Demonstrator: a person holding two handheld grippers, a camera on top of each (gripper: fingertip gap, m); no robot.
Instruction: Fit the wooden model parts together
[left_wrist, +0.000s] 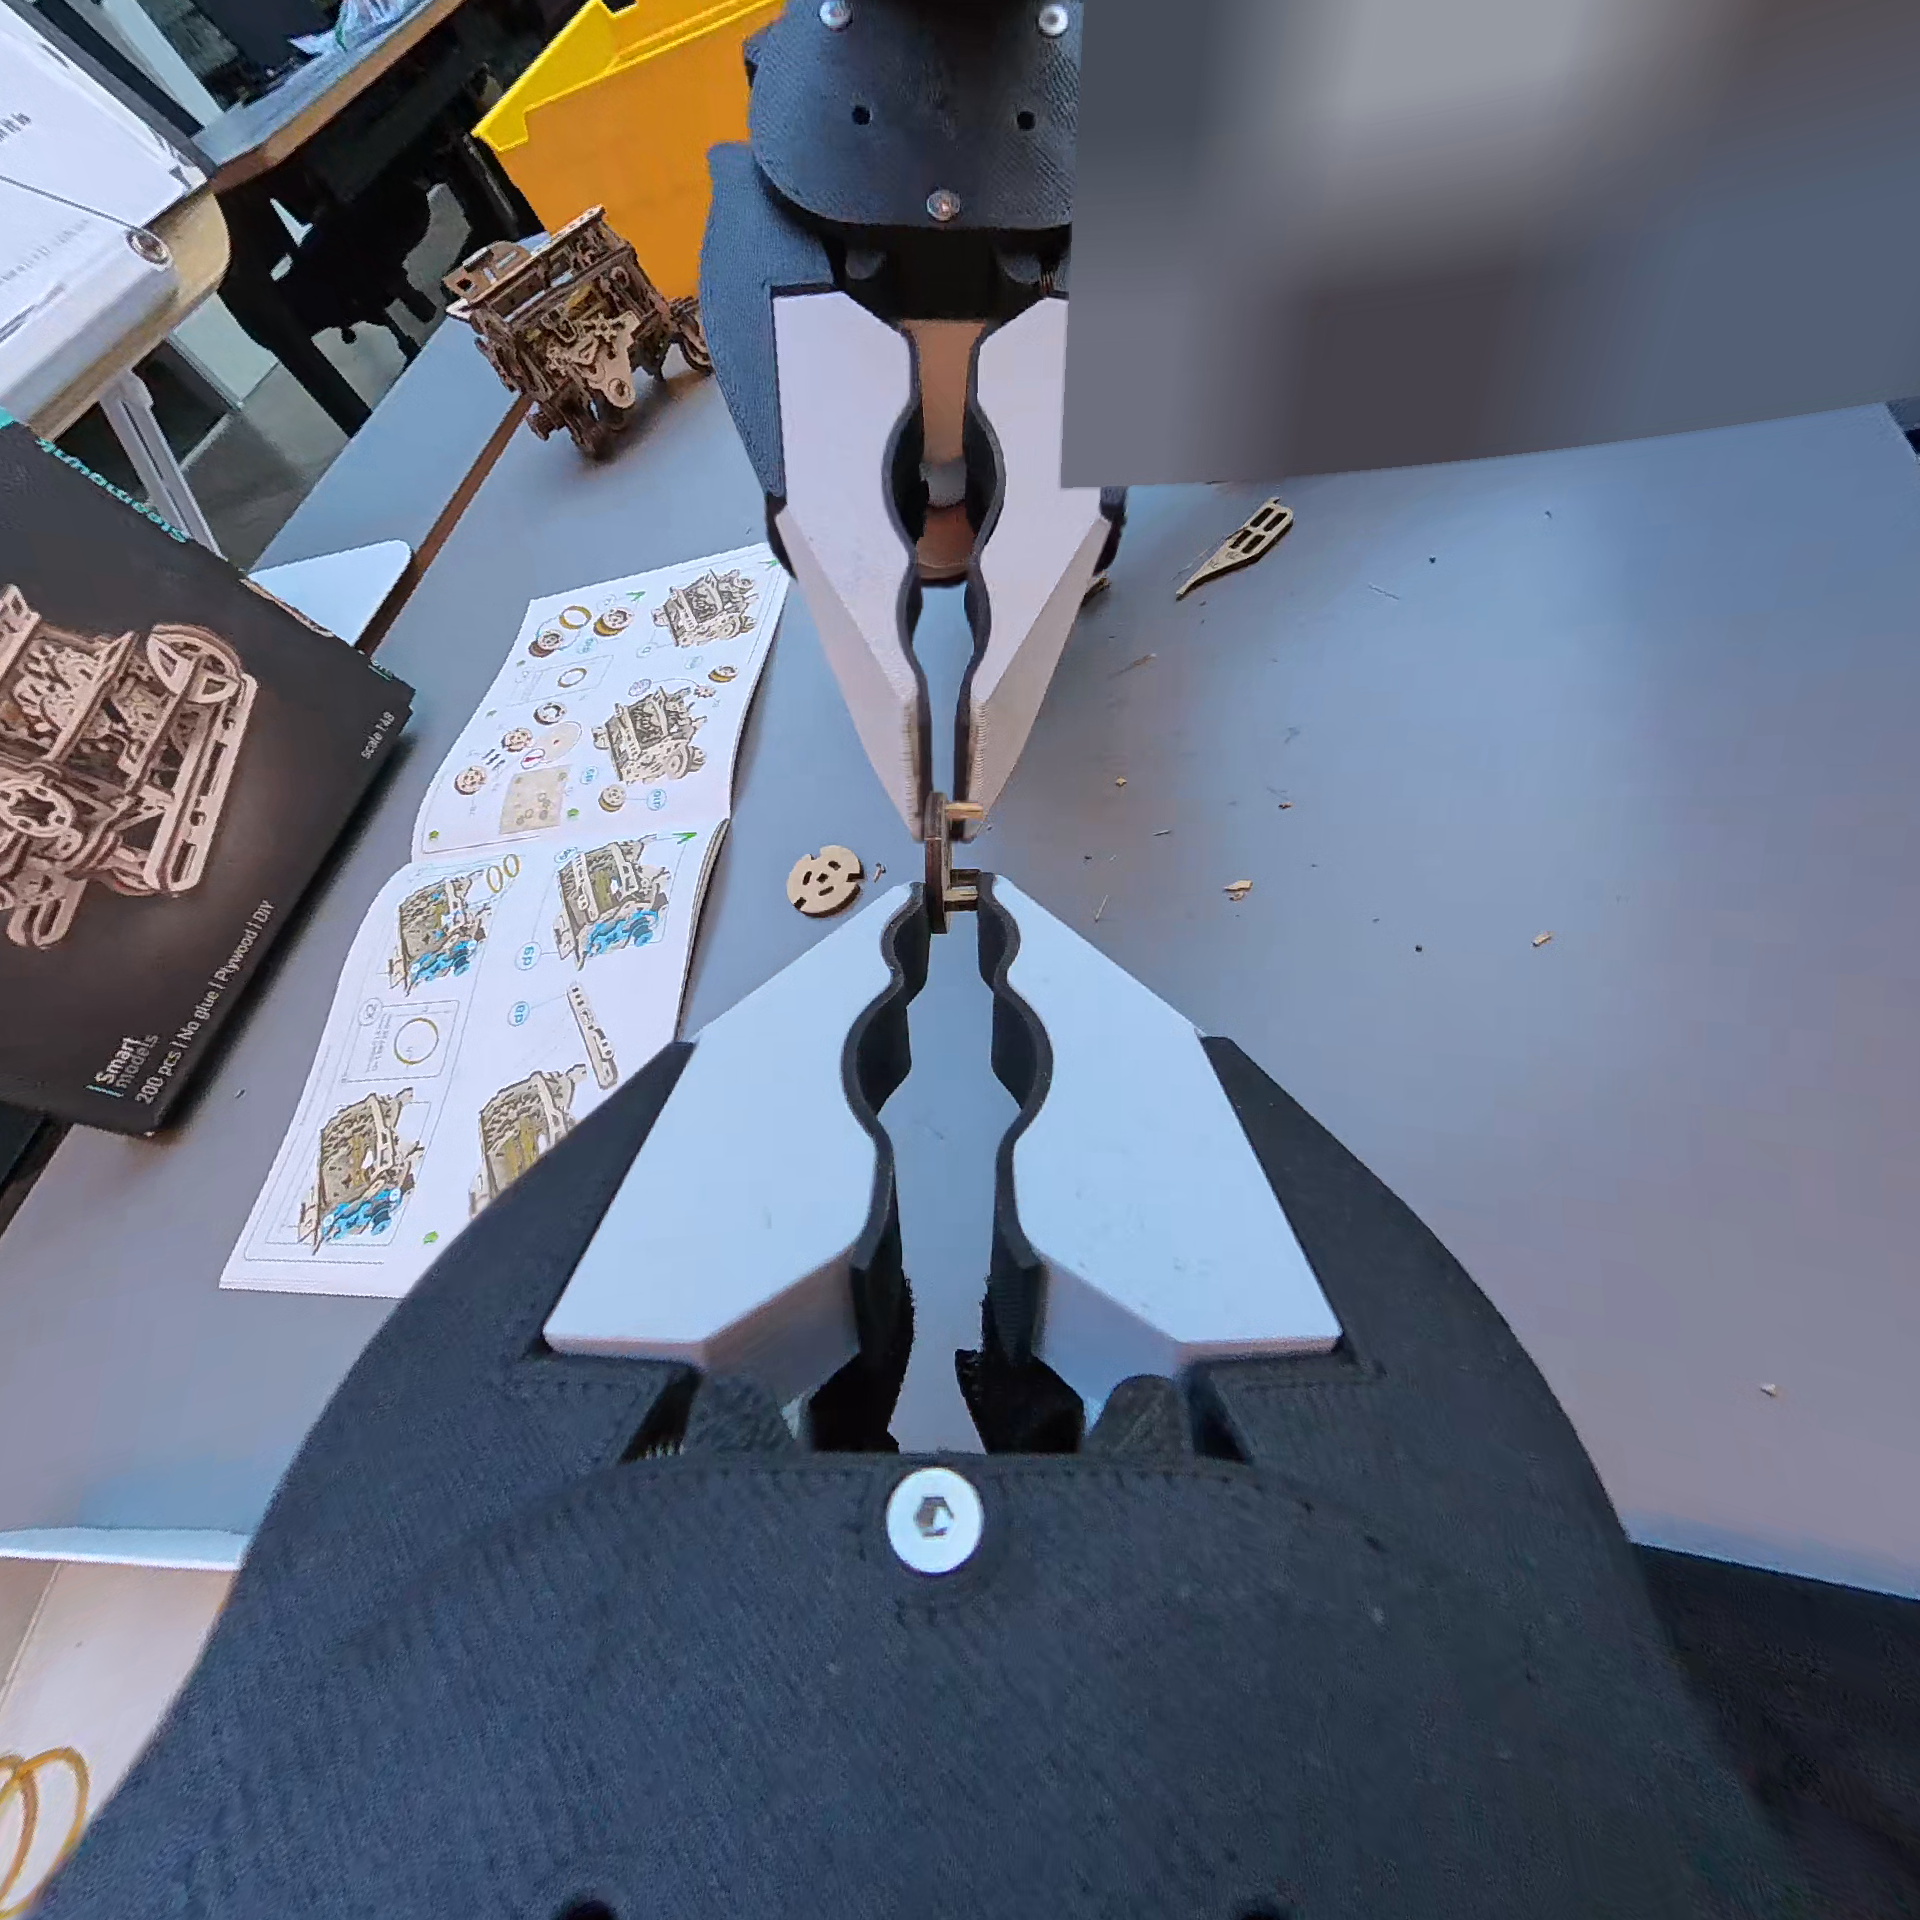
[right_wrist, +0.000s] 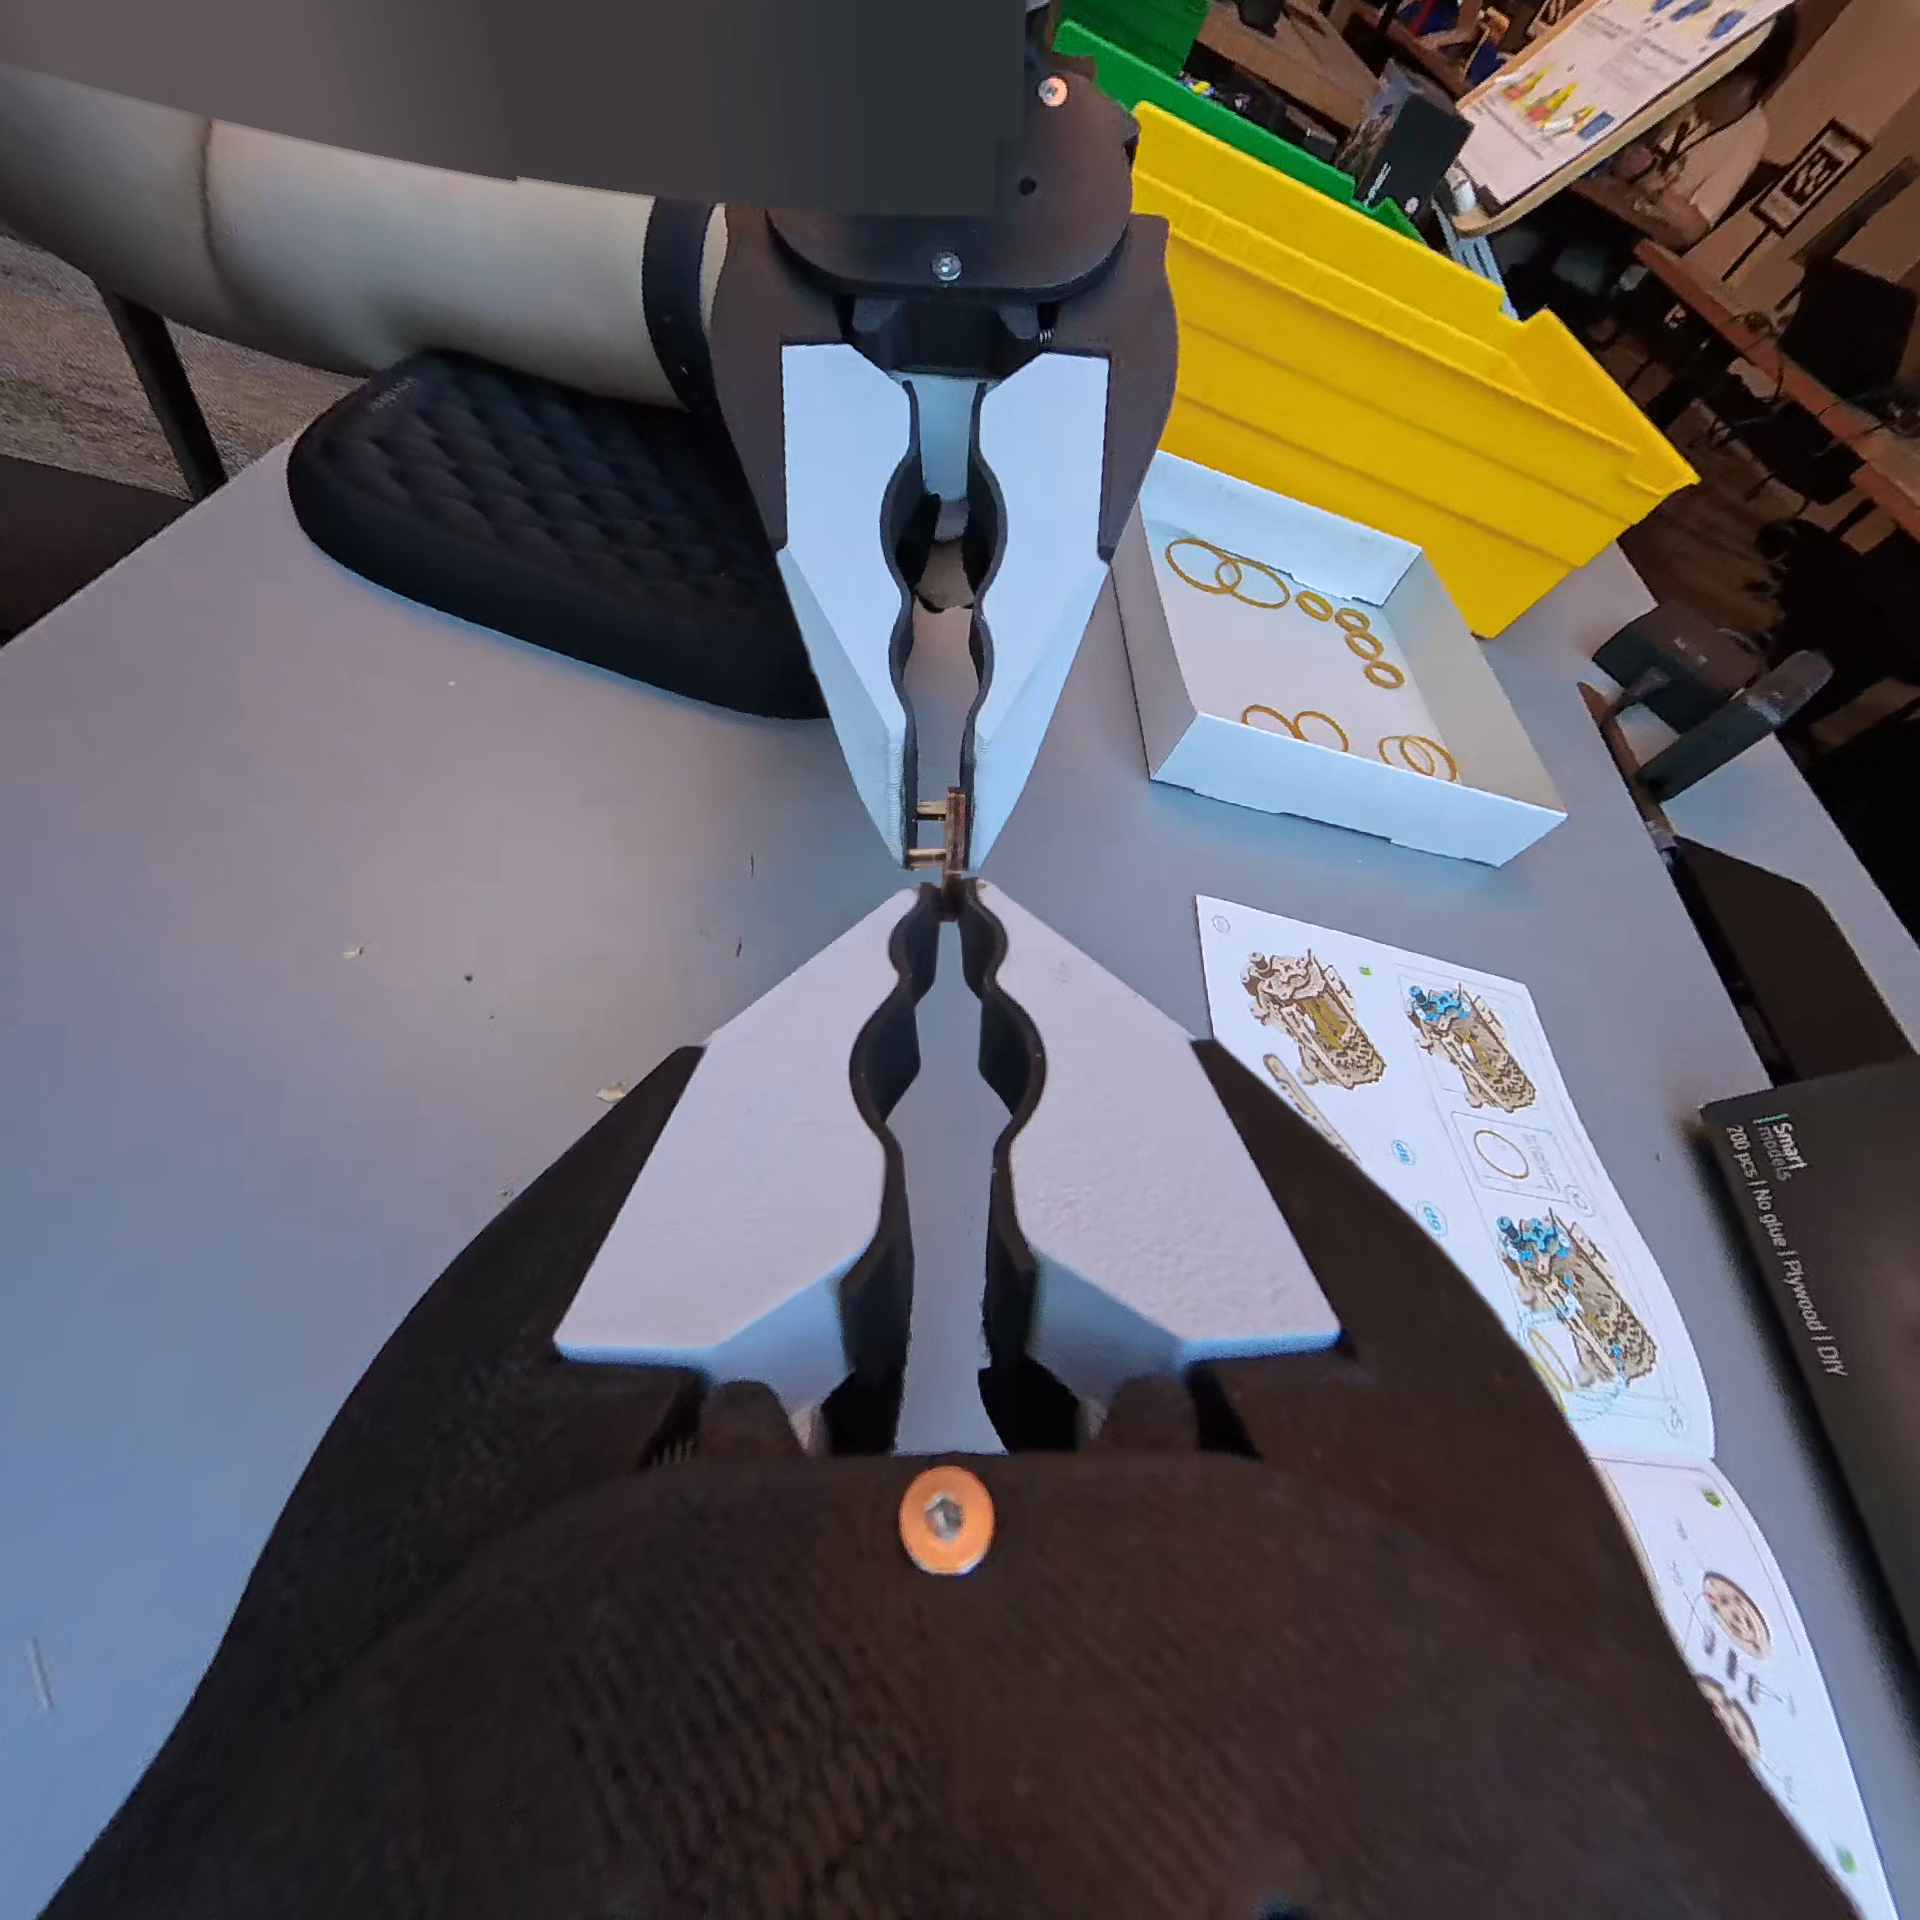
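Black, ridged plastic fills the near edge of both wrist views, and from it each tool's two white fingers reach forward over a grey desk (left_wrist: 1558, 935). Left tool (left_wrist: 948, 902) and right tool (right_wrist: 943, 891) meet tip to tip above the desk, each seen head-on by the other's camera.

Between the tips is a small wooden disc part (left_wrist: 940, 862), held on edge, its flat faces turned sideways and its long axis running from one tool to the other. Two short wooden pegs stick out of one face, crosswise to that axis. Left tool is clenched on the near rim of the part, with one peg just off its right fingertip. Right tool is clenched on the far end in the same way, its fingers nearly together.

Just left of the left tool's tips, a loose slotted wooden disc (left_wrist: 824, 882) lies flat on the desk. Further left lie an open instruction booklet (left_wrist: 540, 914) and a dark kit box (left_wrist: 156, 790). Ahead and left stands a built wooden model (left_wrist: 566, 312). Wood chips dot the desk to the right.

From the right tool, a white tray (right_wrist: 1340, 686) of rubber bands sits ahead and right, with yellow bins (right_wrist: 1403, 395) beyond it and cluttered workroom desks behind.
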